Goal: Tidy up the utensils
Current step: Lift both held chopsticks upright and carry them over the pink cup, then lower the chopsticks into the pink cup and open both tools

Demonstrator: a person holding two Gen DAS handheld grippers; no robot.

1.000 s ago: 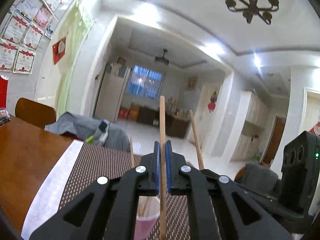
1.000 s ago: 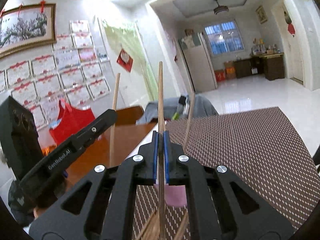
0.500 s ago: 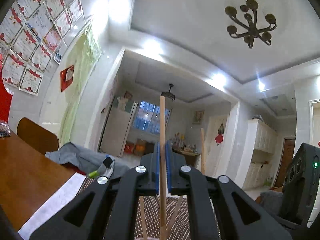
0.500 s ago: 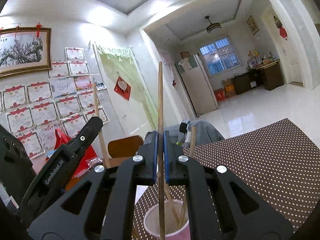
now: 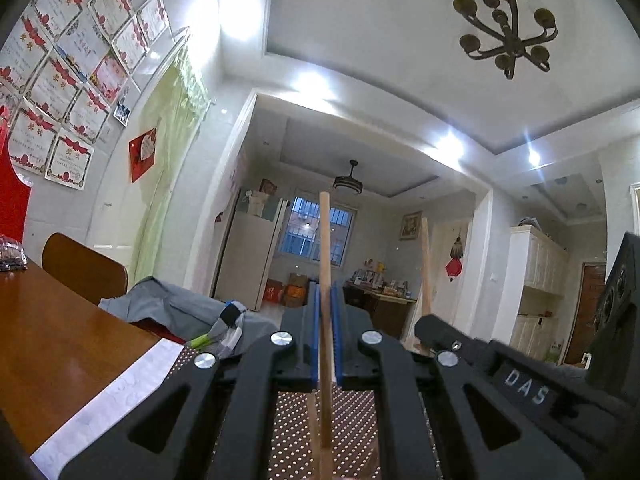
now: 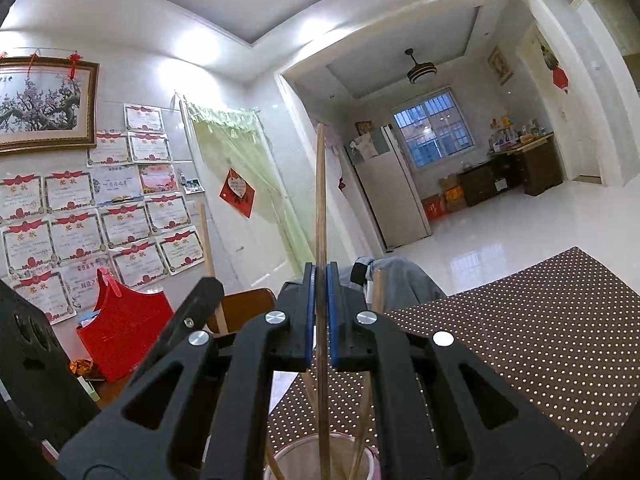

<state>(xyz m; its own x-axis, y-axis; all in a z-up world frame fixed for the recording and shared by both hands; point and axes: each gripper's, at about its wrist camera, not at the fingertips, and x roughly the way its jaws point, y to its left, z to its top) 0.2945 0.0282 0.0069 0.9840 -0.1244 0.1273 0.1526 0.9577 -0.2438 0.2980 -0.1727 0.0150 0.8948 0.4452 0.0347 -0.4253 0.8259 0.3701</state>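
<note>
A pale wooden chopstick stands upright, pinched between blue pads. A darker wooden chopstick also stands upright, its lower end reaching into a pink cup near the bottom edge. The cup holds several more thin sticks, leaning at slight angles.

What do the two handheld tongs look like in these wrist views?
Both the left tongs and the right tongs are matte black, with triangular cut-outs, round silver screws and blue pads on the fingers. White lettering marks the other unit's body in the left view. No sleeves or cables show.
</note>
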